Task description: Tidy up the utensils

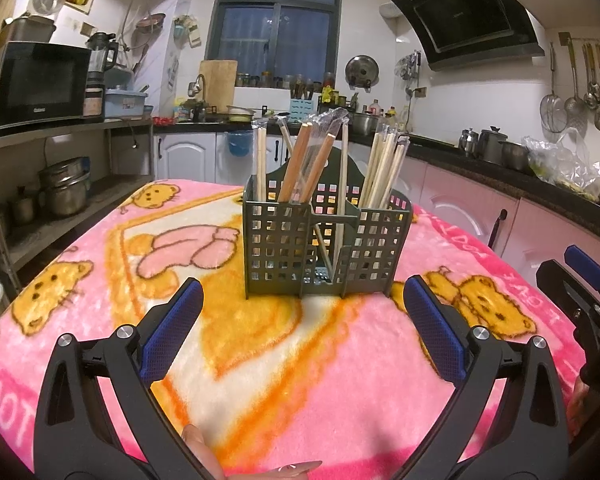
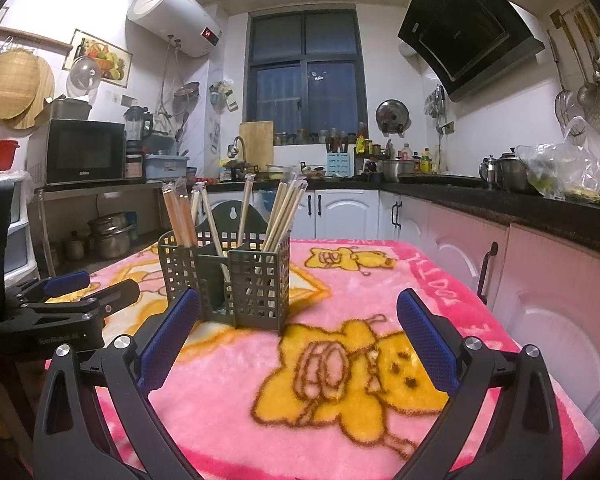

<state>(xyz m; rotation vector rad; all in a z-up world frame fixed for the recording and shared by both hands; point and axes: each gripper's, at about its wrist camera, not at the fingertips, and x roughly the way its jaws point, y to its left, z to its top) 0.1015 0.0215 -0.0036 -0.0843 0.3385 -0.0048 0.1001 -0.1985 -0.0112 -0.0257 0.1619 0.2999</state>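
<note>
The utensil holder (image 1: 327, 240) is seen straight ahead of the left tool (image 1: 300, 332), chopsticks (image 1: 300, 160) standing near-upright; both the left and the right tool (image 2: 296, 340) are held wide open, empty.

One caddy (image 1: 327, 240) — three compartments; two grippers — left (image 1: 303, 330), right (image 2: 298, 336).

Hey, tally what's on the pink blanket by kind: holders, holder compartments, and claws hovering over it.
Utensil holder: 1
Compartments in it: 3
Claws, left claw and right claw, both open and empty: 2
Total: 6
</note>
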